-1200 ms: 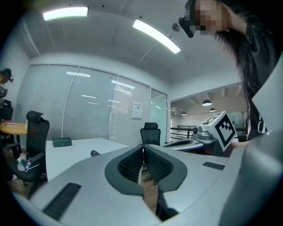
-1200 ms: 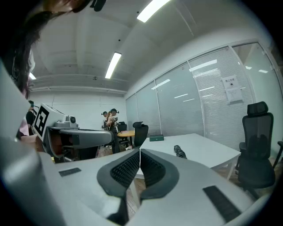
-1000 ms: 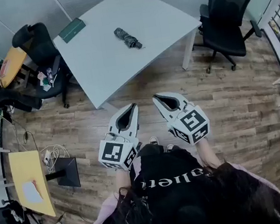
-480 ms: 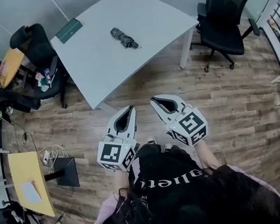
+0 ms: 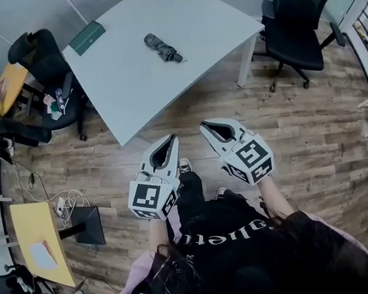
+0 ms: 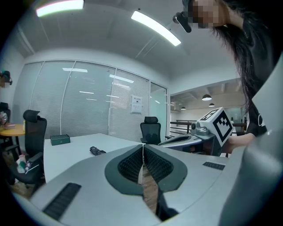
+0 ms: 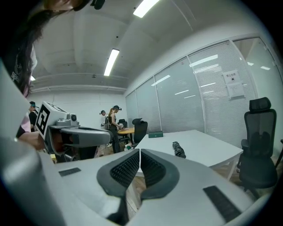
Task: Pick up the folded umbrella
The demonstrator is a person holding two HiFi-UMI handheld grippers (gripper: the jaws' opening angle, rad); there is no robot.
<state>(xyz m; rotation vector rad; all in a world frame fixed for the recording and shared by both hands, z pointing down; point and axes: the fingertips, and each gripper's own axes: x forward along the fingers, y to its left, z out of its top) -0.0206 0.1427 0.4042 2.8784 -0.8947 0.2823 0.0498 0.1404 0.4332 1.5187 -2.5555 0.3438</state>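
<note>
A dark folded umbrella (image 5: 162,47) lies near the middle of the white table (image 5: 133,82), and shows small and far off in both gripper views (image 6: 97,151) (image 7: 178,149). My left gripper (image 5: 169,142) and right gripper (image 5: 211,129) hang side by side over the wooden floor, well short of the table's near edge. Both have their jaws shut with nothing between them. They point towards the table.
A dark green box (image 5: 87,38) sits at the table's far left corner. Black office chairs stand at the left (image 5: 39,51) and right (image 5: 298,16) of the table. A yellow table (image 5: 39,243) and a black box (image 5: 86,226) are on the floor at left. People stand far off (image 7: 114,123).
Both grippers have moved a little towards the table and sunk slightly. The person has stepped forward, one shoe now showing between the grippers. The jaws stayed shut.
</note>
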